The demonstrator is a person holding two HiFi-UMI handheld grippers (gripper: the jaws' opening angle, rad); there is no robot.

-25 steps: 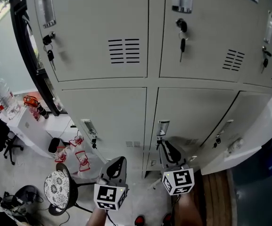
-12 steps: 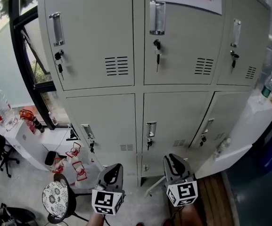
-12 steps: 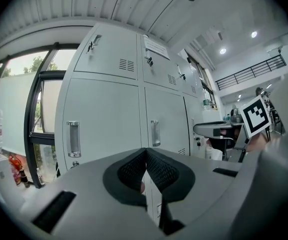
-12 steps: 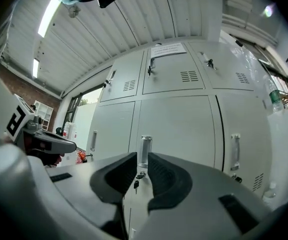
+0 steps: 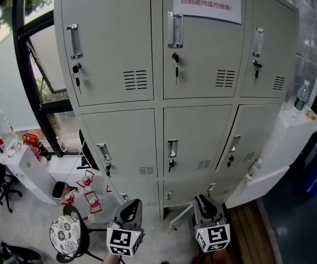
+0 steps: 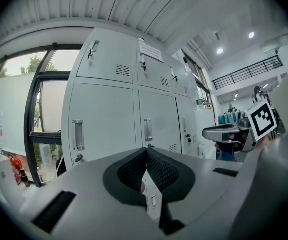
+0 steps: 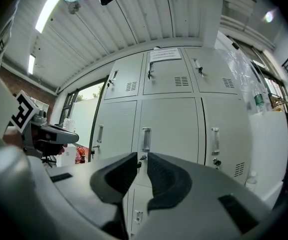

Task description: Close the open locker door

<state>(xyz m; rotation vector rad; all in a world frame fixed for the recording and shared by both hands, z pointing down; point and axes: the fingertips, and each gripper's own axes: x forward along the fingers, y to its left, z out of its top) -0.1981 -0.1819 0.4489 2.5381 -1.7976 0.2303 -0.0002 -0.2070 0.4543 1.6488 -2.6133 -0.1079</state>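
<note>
- Across the upper and middle parts of the head view, the locker bank [image 5: 120, 142] stands ahead of me, and every door in its top two rows looks flush.
- At lower centre, a thin pale edge [image 5: 180, 219] slants out from the bottom row toward me. I take it for the open door seen edge-on, but I cannot be sure.
- It lies just left of my right gripper [image 5: 205, 203]. My left gripper [image 5: 132, 207] is farther off at lower left, so the right is nearer.
- The left gripper's jaws are together. The right's stand a narrow slit apart, with nothing between them.
</note>
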